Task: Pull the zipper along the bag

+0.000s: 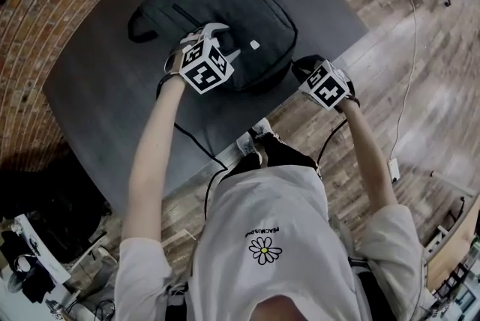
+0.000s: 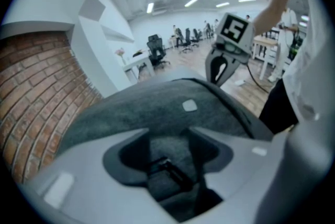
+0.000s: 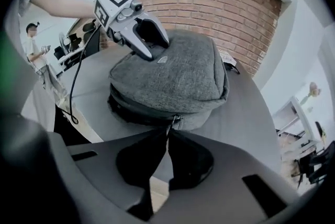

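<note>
Zipper pull [image 3: 176,119] pinched in fingers of right gripper [image 3: 168,133]; left gripper [image 2: 168,138], fingers spread, steadies bag [image 3: 178,68]. Next, probably: draw it steadily along.

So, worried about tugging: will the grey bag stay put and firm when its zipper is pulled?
Probably floppy: the bag is soft fabric, slumped at its edges. It may slide on the smooth table, so the left gripper resting on top likely helps.
</note>
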`<action>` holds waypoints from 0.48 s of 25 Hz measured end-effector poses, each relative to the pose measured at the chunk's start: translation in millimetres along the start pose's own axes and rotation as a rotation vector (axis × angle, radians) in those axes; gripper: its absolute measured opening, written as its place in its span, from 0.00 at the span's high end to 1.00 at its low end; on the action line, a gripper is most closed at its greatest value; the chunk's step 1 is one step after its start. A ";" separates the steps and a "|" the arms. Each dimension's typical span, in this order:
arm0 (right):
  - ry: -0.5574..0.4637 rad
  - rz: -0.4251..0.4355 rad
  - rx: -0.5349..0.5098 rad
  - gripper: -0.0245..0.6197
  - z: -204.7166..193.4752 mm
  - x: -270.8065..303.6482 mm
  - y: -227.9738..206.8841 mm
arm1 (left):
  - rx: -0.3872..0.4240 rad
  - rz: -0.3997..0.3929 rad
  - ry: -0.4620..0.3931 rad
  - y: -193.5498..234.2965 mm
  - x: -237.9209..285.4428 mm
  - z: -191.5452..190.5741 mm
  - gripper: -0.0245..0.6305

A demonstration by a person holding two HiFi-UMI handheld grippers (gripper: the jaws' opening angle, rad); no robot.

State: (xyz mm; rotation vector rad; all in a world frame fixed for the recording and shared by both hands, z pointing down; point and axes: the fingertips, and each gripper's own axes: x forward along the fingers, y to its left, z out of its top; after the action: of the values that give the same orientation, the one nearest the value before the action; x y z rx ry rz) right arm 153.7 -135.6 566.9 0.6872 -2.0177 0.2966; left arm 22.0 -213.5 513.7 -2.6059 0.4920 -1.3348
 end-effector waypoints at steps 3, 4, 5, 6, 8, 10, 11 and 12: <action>0.010 0.055 -0.001 0.94 1.0 -0.1 16.9 | 0.018 -0.011 0.006 -1.5 0.1 -0.9 0.60; 0.018 0.072 -0.020 0.94 1.1 0.1 22.8 | 0.021 -0.014 0.008 -1.8 0.8 -1.2 0.60; 0.023 0.087 -0.030 0.94 1.7 0.1 28.2 | 0.023 -0.016 0.012 -1.9 1.7 -1.2 0.60; 0.024 0.100 -0.031 0.94 2.7 0.4 33.2 | 0.021 -0.017 0.016 -2.0 2.7 -1.0 0.60; 0.018 0.105 -0.021 0.94 5.2 1.9 41.4 | 0.015 -0.018 0.020 -2.6 3.7 -0.3 0.60; 0.017 0.083 -0.026 0.94 8.6 3.2 49.0 | 0.011 -0.019 0.018 -3.5 3.6 0.1 0.60; 0.016 0.080 -0.028 0.94 10.8 3.2 54.4 | 0.011 -0.019 0.017 -3.5 3.4 0.0 0.60; 0.010 0.090 -0.019 0.94 13.1 2.8 60.5 | 0.011 -0.019 0.015 -3.0 3.3 -0.2 0.60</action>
State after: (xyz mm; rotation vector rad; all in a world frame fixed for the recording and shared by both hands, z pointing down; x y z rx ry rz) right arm 108.2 -93.6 566.5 0.5824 -2.0428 0.3328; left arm 24.4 -211.9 517.2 -2.5998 0.4623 -1.3605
